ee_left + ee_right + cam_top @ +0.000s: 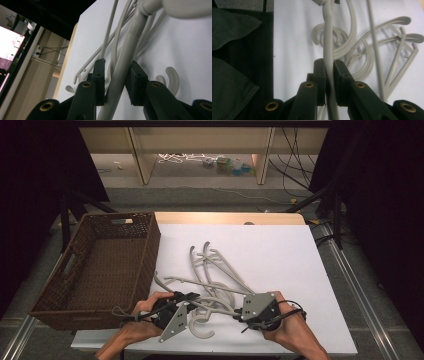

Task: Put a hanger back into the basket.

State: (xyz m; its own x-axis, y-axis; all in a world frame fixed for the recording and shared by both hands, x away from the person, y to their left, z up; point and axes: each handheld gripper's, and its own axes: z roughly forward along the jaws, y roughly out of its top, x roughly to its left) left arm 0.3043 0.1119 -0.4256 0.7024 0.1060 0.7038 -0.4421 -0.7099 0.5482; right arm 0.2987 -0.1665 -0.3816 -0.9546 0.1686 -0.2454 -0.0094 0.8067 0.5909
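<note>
At nine o'clock in the high view a dark brown wicker basket (102, 270) sits half off the left edge of the white table (280, 255), its inside bare and a slot handle in its far wall. Beyond the table, at twelve o'clock, pale wooden shelf legs (142, 157) stand on a grey floor with white cable (177, 158) and small coloured objects (231, 166) lying between them; black cables (295, 175) hang at one o'clock against dark drapes.

At the table's centre lies a tangle of grey plastic hangers (215, 275), hooks pointing to twelve o'clock and one hook curling toward six o'clock at the near edge.

The left gripper (186, 301) is at seven o'clock, held in the person's left hand (137, 320). In the left gripper view a thick hanger bar (125, 65) runs up between its jaws; the right-hand pad touches the bar, while a sliver of gap shows on the other side, so a firm clamp cannot be told.

The right gripper (239, 312) is at five o'clock in the right hand (290, 330). In the right gripper view its jaws are pressed together on a thin hanger bar (329, 42), with more hangers (387, 50) spread on the white top to the right and dark cloth (234, 62) to the left.
</note>
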